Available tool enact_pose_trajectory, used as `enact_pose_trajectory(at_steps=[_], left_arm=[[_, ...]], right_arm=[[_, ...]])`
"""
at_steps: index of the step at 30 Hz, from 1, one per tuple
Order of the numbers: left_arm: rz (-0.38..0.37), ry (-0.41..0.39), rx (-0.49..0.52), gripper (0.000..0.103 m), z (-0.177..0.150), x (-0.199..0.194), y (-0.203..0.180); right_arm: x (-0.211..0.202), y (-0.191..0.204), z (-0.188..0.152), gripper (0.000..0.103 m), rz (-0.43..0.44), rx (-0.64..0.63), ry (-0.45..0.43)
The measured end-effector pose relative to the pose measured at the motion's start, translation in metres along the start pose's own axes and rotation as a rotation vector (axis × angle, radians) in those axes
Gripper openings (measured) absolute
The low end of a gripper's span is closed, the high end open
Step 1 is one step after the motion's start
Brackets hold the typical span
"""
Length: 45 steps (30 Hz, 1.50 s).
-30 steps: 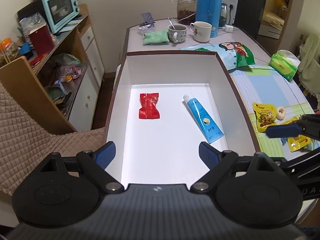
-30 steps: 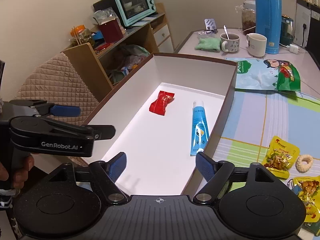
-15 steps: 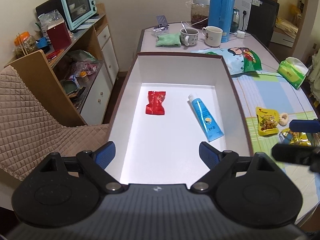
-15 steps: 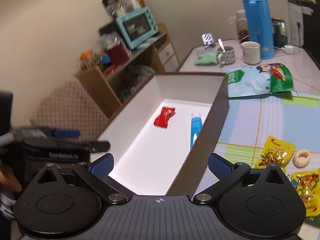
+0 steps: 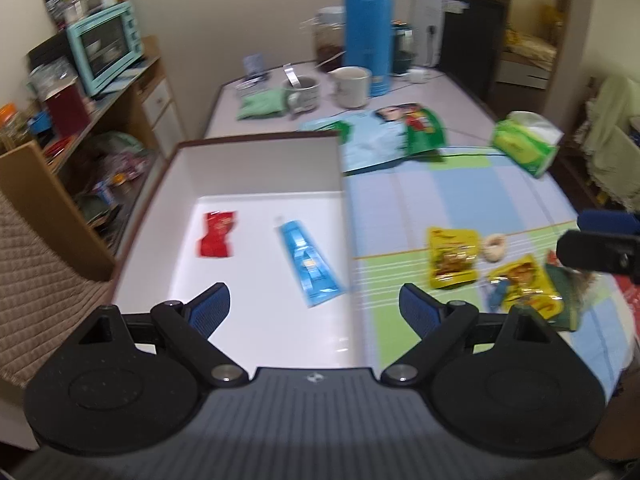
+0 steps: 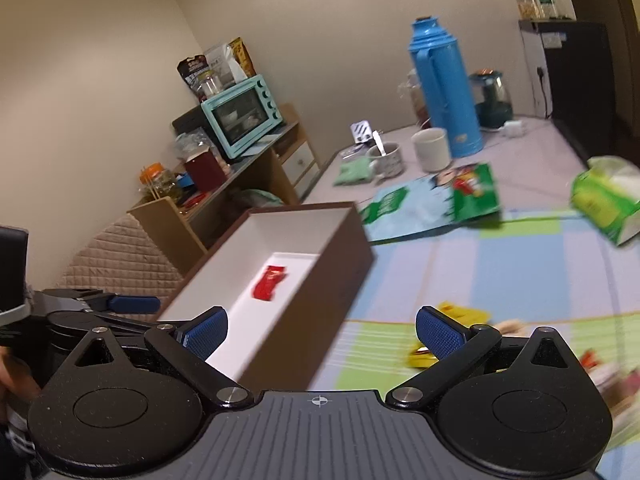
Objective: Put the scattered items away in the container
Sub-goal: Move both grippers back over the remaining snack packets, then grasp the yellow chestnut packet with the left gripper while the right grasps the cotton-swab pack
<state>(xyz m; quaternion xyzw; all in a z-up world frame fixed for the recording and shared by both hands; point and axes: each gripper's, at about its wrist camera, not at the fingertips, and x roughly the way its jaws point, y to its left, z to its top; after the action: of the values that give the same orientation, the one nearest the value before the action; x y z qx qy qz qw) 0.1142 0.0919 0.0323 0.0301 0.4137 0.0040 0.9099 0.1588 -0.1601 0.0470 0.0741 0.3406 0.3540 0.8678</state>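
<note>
The container is a box [image 5: 264, 148] with a brown rim and a white inside. A red packet [image 5: 216, 234] and a blue tube [image 5: 310, 264] lie on its floor. To its right, two yellow snack packets [image 5: 452, 256] [image 5: 524, 284] and a small ring [image 5: 494, 246] lie on the tablecloth. My left gripper [image 5: 316, 308] is open and empty, straddling the box's right wall near its front. My right gripper [image 6: 322, 326] is open and empty, low beside the box's brown wall [image 6: 336, 264], with a yellow packet [image 6: 464, 314] just beyond its right finger. The tube is hidden in the right wrist view.
A large snack bag [image 5: 384, 136], a green tissue pack [image 5: 524, 142], two mugs [image 5: 352, 86], a green cloth [image 5: 262, 106] and a blue thermos [image 5: 368, 28] stand farther back. A quilted chair [image 5: 36, 280] and a shelf with an oven [image 5: 104, 46] are left of the box.
Both views have swung to the right. My right gripper left the space over the box and dropped beside its outer wall, near the yellow packets. My left gripper shifted toward the box's right wall.
</note>
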Motion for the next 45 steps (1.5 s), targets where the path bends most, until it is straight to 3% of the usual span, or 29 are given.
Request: enact_pose_trajectory(at_steps=[7, 18, 29, 45], left_arm=[[-0.060, 0.000, 0.040, 0.090, 0.005, 0.011, -0.057], [-0.130, 0.067, 0.085, 0.090, 0.010, 0.055, -0.122], [-0.148, 0.148, 0.091, 0.089, 0.007, 0.103, -0.142], [-0.178, 0.267, 0.105, 0.086, 0.028, 0.217, -0.155]], right_arm=[[-0.033, -0.061, -0.015, 0.103, -0.169, -0.083, 0.072], [-0.065, -0.130, -0.034, 0.102, -0.235, 0.004, 0.127], [-0.062, -0.164, -0.044, 0.102, -0.270, 0.032, 0.217], [-0.034, -0.205, -0.044, 0.102, -0.306, 0.108, 0.304]])
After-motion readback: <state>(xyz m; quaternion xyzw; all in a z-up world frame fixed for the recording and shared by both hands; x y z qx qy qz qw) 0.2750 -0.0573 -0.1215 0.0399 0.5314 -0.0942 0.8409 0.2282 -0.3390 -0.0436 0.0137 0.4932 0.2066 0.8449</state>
